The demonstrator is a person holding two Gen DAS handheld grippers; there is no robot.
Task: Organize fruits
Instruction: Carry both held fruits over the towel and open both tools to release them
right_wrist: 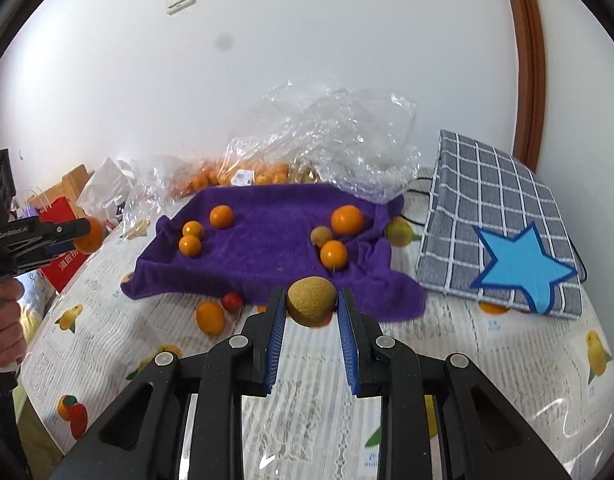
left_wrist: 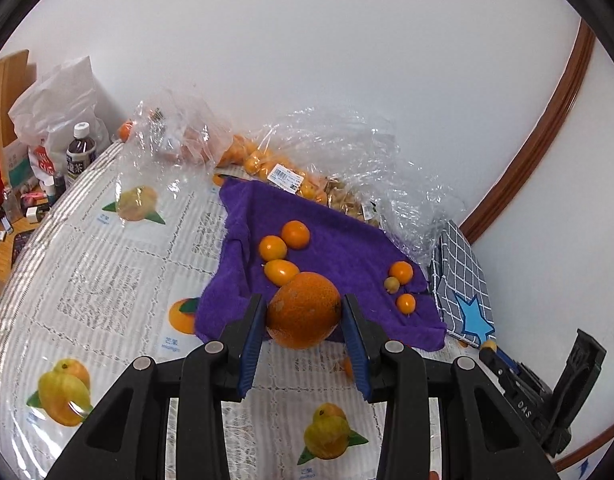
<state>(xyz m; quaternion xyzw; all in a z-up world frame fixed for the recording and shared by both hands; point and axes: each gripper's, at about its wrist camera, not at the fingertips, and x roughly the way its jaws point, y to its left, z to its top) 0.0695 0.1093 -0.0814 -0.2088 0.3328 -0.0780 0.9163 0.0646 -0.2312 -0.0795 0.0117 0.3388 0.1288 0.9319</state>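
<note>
So the table (right_wrist: 507, 360) has a fruit-print plastic cover on it, and a purple towel (right_wrist: 267, 248) is spread across the middle. On the towel there are two little bunches of small orange fruits: three on its left part (right_wrist: 221, 216) and three on its right part (right_wrist: 347, 219). Behind the towel sit crinkly clear plastic bags (right_wrist: 327, 136) with more oranges inside, right up against the wall, so that back edge is pretty crowded. To the right there's a grey checked bag (right_wrist: 499, 208) with a blue star, just beside the towel's corner. Off the towel's front edge, an orange fruit (right_wrist: 210, 317) and a small red one (right_wrist: 231, 301) lie loose on the cover.

Left gripper (left_wrist: 303, 312) is clamped on a big orange (left_wrist: 305, 310), held at the towel's near edge, touching one small fruit behind it. Right gripper (right_wrist: 312, 304) is closed fairly narrow on a brownish-yellow round fruit (right_wrist: 312, 300), at the towel's front edge.

The near part of the table has the most bare cover.
</note>
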